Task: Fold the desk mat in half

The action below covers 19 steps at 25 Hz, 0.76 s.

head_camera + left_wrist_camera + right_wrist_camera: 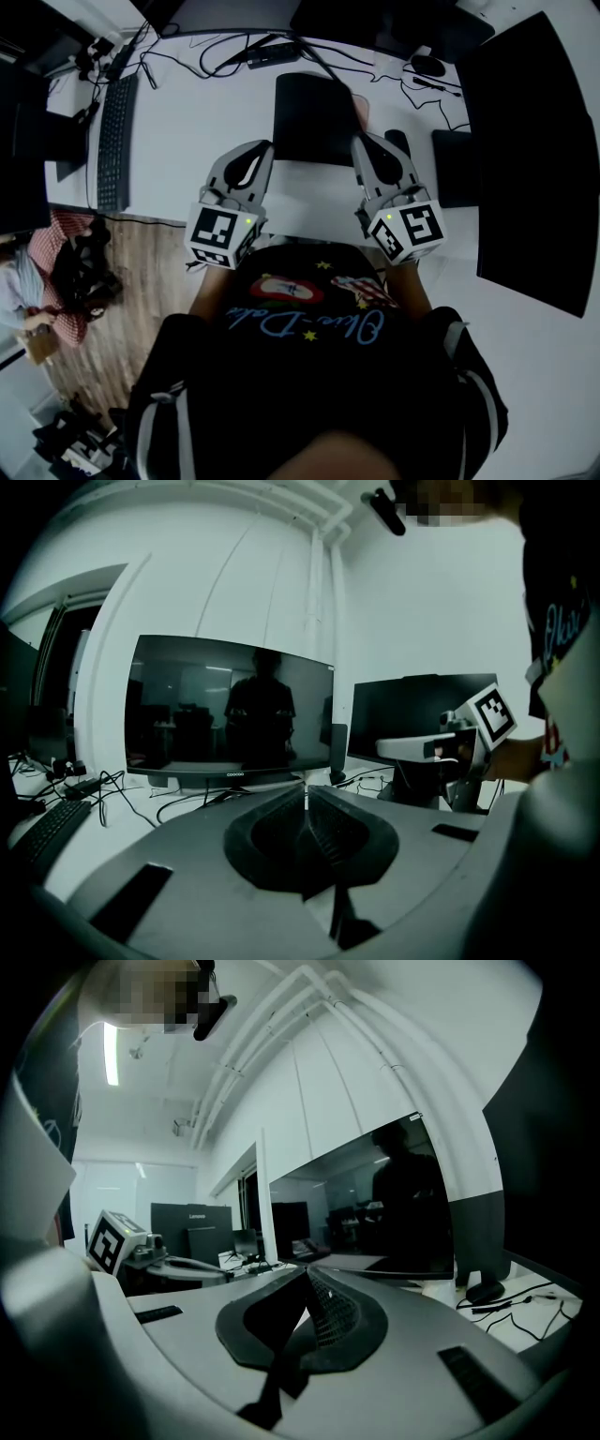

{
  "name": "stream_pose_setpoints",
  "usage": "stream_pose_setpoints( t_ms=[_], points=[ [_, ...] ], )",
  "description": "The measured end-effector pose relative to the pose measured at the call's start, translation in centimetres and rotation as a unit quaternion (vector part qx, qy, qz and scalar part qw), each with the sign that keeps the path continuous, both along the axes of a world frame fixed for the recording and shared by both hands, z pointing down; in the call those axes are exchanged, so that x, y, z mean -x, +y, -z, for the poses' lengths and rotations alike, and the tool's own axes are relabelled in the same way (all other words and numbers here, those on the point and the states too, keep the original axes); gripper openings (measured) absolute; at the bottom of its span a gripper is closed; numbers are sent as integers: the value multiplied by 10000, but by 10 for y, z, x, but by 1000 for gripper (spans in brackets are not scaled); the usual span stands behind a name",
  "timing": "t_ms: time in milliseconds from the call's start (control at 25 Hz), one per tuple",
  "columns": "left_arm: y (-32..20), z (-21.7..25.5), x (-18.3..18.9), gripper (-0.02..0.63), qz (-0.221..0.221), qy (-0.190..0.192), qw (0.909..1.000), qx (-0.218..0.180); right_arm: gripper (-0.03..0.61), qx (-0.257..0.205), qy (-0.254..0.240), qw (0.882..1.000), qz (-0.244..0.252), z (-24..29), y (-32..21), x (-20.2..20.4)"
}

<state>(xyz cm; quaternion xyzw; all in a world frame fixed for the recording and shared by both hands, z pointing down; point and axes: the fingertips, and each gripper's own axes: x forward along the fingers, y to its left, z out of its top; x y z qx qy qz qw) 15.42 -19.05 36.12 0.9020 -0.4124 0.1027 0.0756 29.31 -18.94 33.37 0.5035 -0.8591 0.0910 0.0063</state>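
The black desk mat (314,117) lies on the white desk (206,122) ahead of me, its near edge raised off the surface. My left gripper (266,150) is shut on the mat's near left corner, and my right gripper (360,141) is shut on the near right corner. In the left gripper view the jaws (307,794) are pressed together, with a dark strip of mat (345,921) hanging beneath them. The right gripper view shows the same: jaws (307,1274) closed and a dark strip of mat (281,1372) below. The far part of the mat rests flat.
A black keyboard (117,141) lies at the desk's left. Cables (244,52) and a mouse (428,66) sit at the back. A large dark monitor (530,159) stands on the right, with a black pad (457,169) beside it. Another monitor (230,710) faces the left gripper.
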Motion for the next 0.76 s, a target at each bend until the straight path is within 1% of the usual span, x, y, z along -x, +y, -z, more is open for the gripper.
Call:
stream_pose_setpoints(
  t_ms=[520, 760],
  points=[
    [2, 0, 2, 11, 1, -55, 10000, 3, 0, 38, -5, 10000, 59, -1, 3, 3],
    [2, -2, 1, 11, 76, 22, 9998, 208, -1, 99, -16, 9999, 34, -5, 3, -3]
  ],
)
